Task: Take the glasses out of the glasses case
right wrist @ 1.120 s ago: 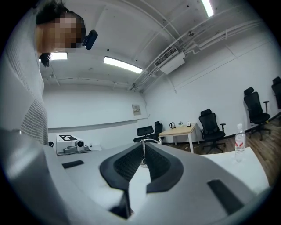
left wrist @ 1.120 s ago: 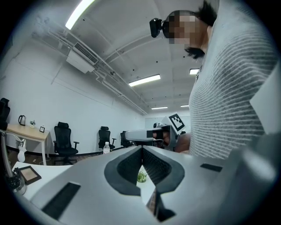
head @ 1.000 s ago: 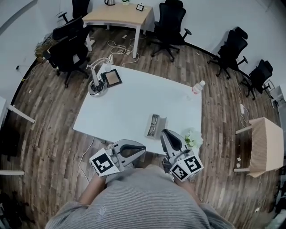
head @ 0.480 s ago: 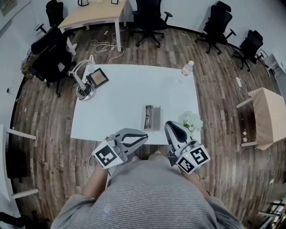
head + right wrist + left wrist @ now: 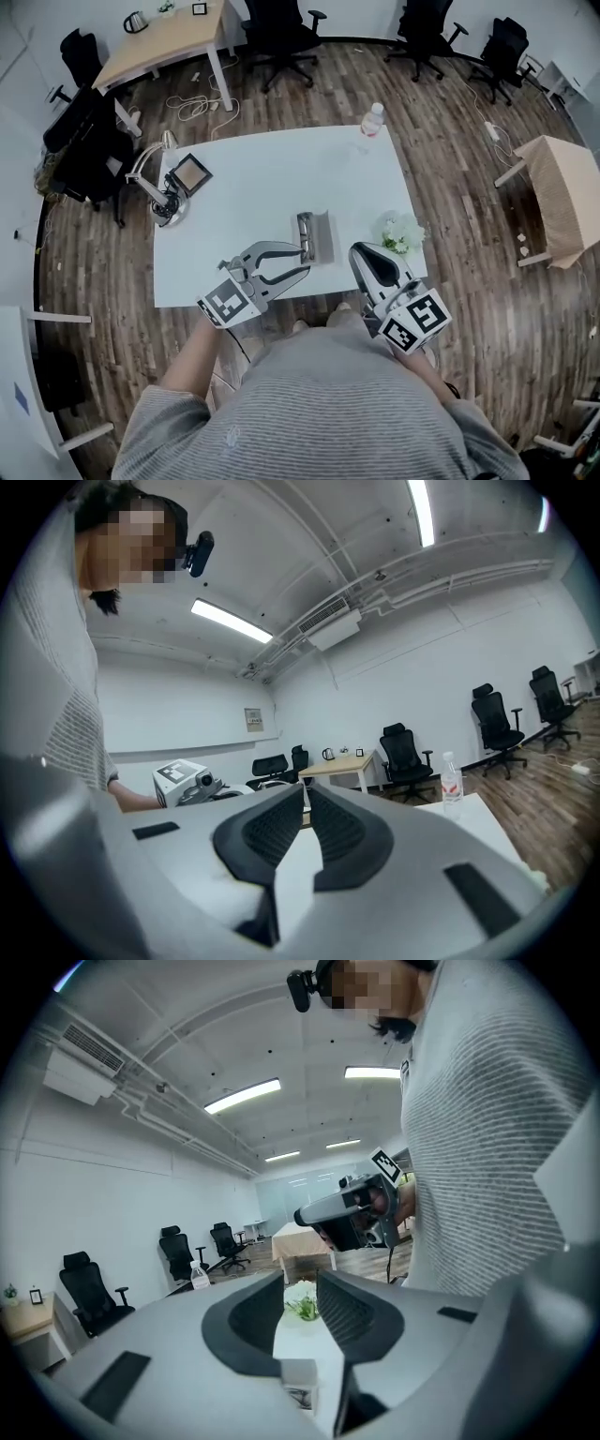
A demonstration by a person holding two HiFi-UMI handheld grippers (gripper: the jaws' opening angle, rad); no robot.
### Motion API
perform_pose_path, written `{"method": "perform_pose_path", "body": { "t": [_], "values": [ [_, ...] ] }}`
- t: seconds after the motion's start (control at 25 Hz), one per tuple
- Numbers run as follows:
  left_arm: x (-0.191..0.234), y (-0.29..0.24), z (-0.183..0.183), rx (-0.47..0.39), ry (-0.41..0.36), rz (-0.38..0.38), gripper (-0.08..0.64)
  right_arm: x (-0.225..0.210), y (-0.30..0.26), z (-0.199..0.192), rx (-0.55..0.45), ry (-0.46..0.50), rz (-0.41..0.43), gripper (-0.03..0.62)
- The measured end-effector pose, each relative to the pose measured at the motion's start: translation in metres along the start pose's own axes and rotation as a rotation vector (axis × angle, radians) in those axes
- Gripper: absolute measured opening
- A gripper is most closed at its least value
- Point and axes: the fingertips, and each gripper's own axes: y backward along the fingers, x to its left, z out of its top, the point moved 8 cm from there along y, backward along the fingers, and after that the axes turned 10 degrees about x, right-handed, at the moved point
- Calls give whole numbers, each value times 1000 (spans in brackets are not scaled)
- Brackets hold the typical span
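The grey glasses case [image 5: 322,238] lies open on the white table [image 5: 262,187], near its front edge. Dark glasses [image 5: 305,232] rest in the case's left half. My left gripper [image 5: 302,262] is open, with its fingertips just short of the case's near left end and nothing between them. To the right of the case, my right gripper [image 5: 358,251] hangs over the table's front edge, shut and empty. In the left gripper view the left gripper [image 5: 300,1283] frames the flowers [image 5: 302,1299], and the case is hidden. The right gripper [image 5: 307,794] points across the table.
White flowers [image 5: 401,232] stand just right of the case. A water bottle [image 5: 372,119] is at the far right corner, and a desk lamp [image 5: 155,187] and a framed picture [image 5: 190,174] are at the far left. Office chairs [image 5: 281,28], a wooden desk [image 5: 169,42] and a beige stand [image 5: 561,183] surround the table.
Both grippers have come forward over the table's near edge. The left gripper's open tips are now close beside the case. The head camera has shifted, and the case itself has not moved.
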Motion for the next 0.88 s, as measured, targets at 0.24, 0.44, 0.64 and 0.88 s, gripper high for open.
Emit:
{"method": "perform_pose_path", "body": {
  "t": [0.24,0.44,0.64,0.88],
  "values": [
    [16,-7,-10,76,-71,-25,104,-2,6,-2,-9,-7,-30,17],
    [25,-22,-28,220,-215,-75,104,-4,10,-1,-12,-7,-47,17],
    [28,-46,-52,382,-408,-129,103,-5,14,-2,-16,-11,-65,17],
    [30,-72,-78,499,-625,-165,103,-8,19,-3,-19,-14,-100,17]
  ]
}}
